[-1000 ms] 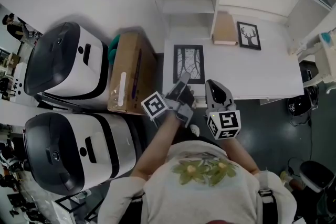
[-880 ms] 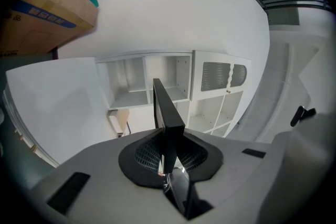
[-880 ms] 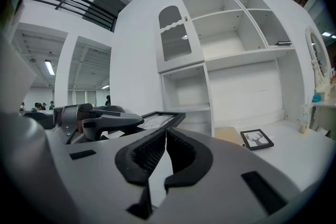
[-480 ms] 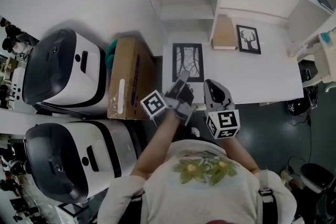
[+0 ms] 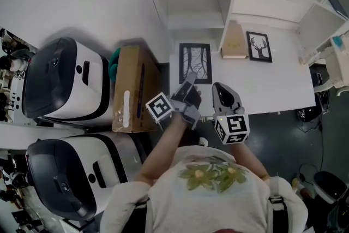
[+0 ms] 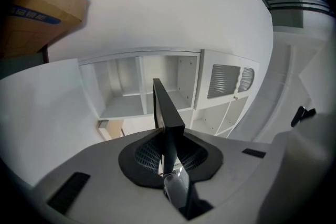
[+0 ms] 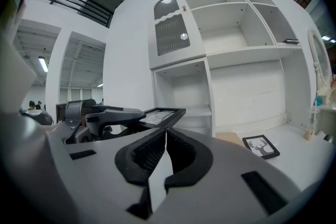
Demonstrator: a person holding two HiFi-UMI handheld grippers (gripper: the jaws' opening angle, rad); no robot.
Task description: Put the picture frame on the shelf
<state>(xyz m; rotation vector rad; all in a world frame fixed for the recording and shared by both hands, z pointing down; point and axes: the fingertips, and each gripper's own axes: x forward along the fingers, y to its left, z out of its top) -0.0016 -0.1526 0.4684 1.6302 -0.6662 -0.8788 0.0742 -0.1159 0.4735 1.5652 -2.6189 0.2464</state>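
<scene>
My left gripper [image 5: 188,86] is shut on the near edge of a black picture frame [image 5: 195,63] that holds a pale branch print, and it keeps the frame over the left end of the white table [image 5: 272,82]. In the left gripper view the frame [image 6: 165,110] stands edge-on between the pads [image 6: 144,153], pointing at the white shelf unit [image 6: 131,94]. My right gripper [image 5: 218,88] hangs just right of it, shut and empty. From the right gripper view the jaws [image 7: 165,134] meet and the held frame [image 7: 160,115] shows to the left.
A small deer picture [image 5: 258,46] and a tan board [image 5: 234,40] lie on the table by the shelf unit [image 5: 196,3]. Left of the table stands a cardboard box [image 5: 133,84], and beyond it sit two large white and black machines [image 5: 65,76].
The head view has drifted a little. My left gripper keeps its hold on the frame in about the same place, and the right gripper has not visibly moved.
</scene>
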